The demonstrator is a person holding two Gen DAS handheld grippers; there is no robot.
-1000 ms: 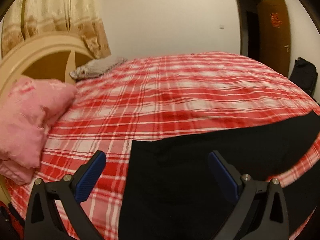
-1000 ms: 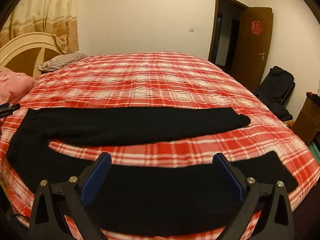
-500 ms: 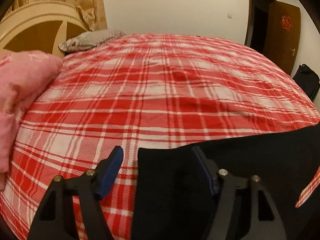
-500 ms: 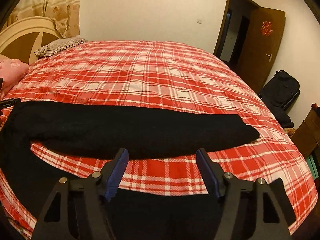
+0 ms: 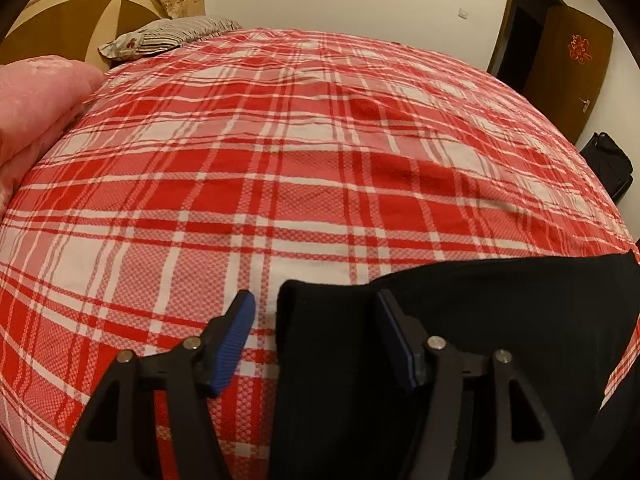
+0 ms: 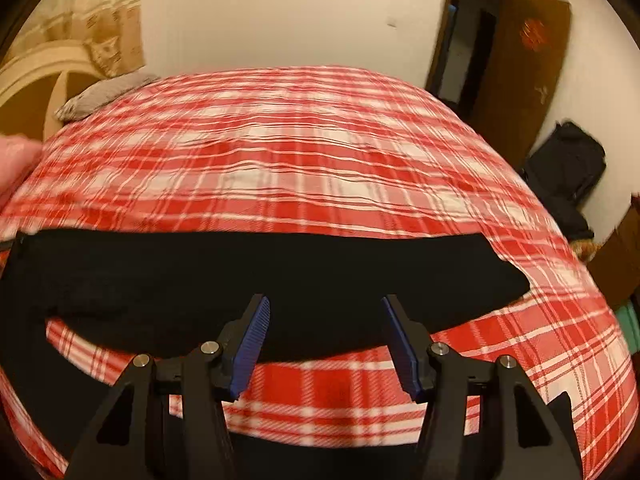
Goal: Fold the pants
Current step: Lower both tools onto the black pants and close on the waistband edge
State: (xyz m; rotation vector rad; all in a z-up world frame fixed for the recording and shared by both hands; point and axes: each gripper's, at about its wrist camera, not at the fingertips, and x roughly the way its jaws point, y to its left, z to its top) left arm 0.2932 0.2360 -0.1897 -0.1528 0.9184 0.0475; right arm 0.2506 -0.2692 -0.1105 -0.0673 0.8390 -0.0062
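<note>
Black pants [image 6: 260, 276] lie spread flat on the red plaid bed [image 6: 300, 152], waist at the left, two legs running to the right. My left gripper [image 5: 314, 332] is open and straddles the far left corner of the waist [image 5: 328, 320], low over the cloth; one blue pad [image 5: 236, 338] is over the bedspread, the other over the pants. My right gripper [image 6: 324, 334] is open and empty, low above the far leg and the plaid strip between the two legs.
A pink quilt [image 5: 36, 108] and a striped pillow [image 5: 168, 36] lie by the wooden headboard [image 5: 72, 12] at the left. A brown door [image 6: 520, 68] and a black bag [image 6: 568, 164] stand at the right. The bed's near edge is just below both grippers.
Both grippers moved forward and down toward the pants, and both jaws narrowed from wide open to a smaller gap. The pants have not moved.
</note>
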